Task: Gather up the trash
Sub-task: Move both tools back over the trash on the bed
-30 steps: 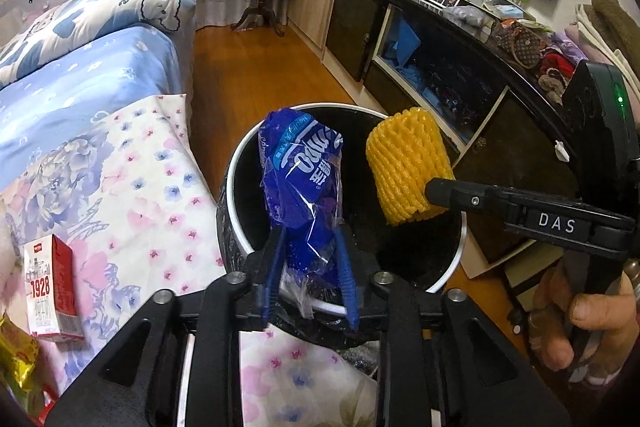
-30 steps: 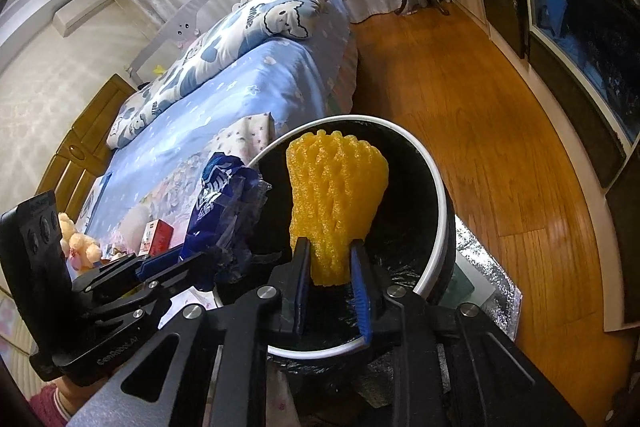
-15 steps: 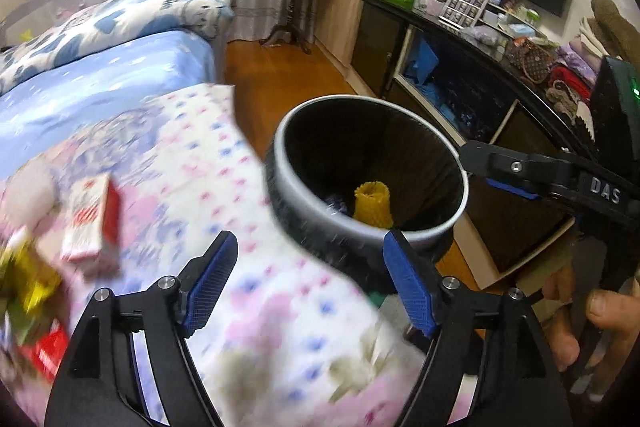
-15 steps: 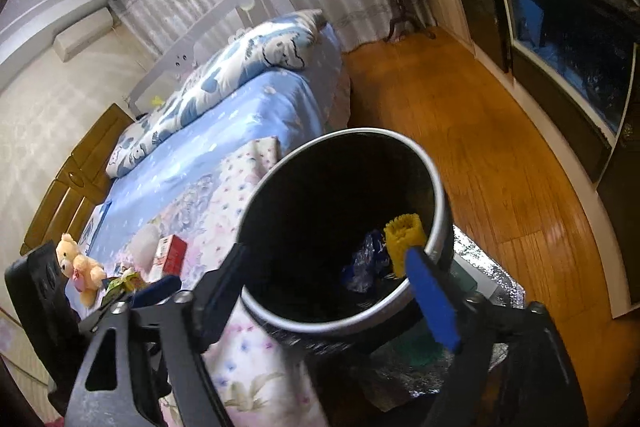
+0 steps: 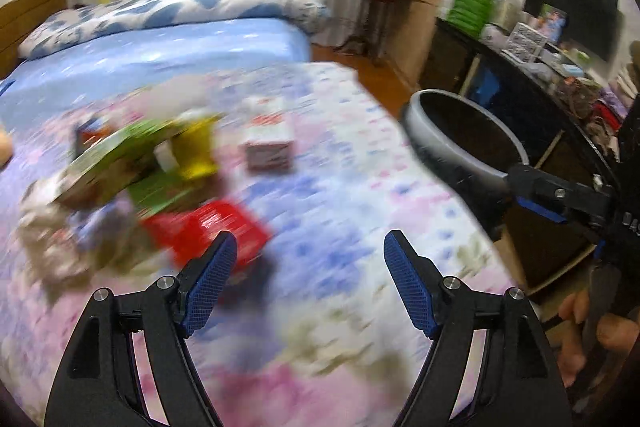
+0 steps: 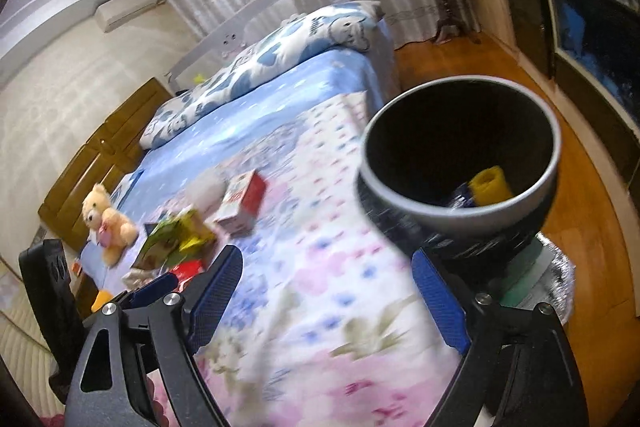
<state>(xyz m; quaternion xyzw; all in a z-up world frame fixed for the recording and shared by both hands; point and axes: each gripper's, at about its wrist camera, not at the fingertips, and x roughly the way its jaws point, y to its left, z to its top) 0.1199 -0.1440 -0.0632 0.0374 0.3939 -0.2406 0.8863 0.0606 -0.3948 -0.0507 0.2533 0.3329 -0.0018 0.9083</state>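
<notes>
On the bed (image 5: 328,211), toward its left side, a loose heap of rubbish is yet to be collected. It includes a green-printed flat pack (image 5: 120,155), a yellow wrapper (image 5: 196,151) against it, and a red packet (image 5: 212,231) nearest the foot edge. Motion blur hides the labels. A red-and-white carton (image 5: 268,143) lies apart from the heap, further toward the middle of the bed. A white lump (image 6: 206,189) sits just behind the carton; whether it is rubbish cannot be told. A teddy bear (image 6: 106,223) near the headboard end is judged not part of the job.

The left tool (image 5: 308,279) hangs over the quilt just right of the red packet. Its jaws have just been opening, stand wide and hold nothing.

The right tool (image 6: 328,291) is likewise spread, its jaws having just been opening, with only the quilt showing between them.

The bin (image 6: 552,163) stands off the right edge of the bed, on the floor side. Inside it lie a yellow foam sleeve (image 6: 490,185) and a blue wrapper (image 6: 462,197), touching each other at the bottom.

Assessment: two pieces are binned; at least four remain on the bed. The task is judged under halfway. The next pick probably falls to the heap, with the red packet closest to the left tool.
</notes>
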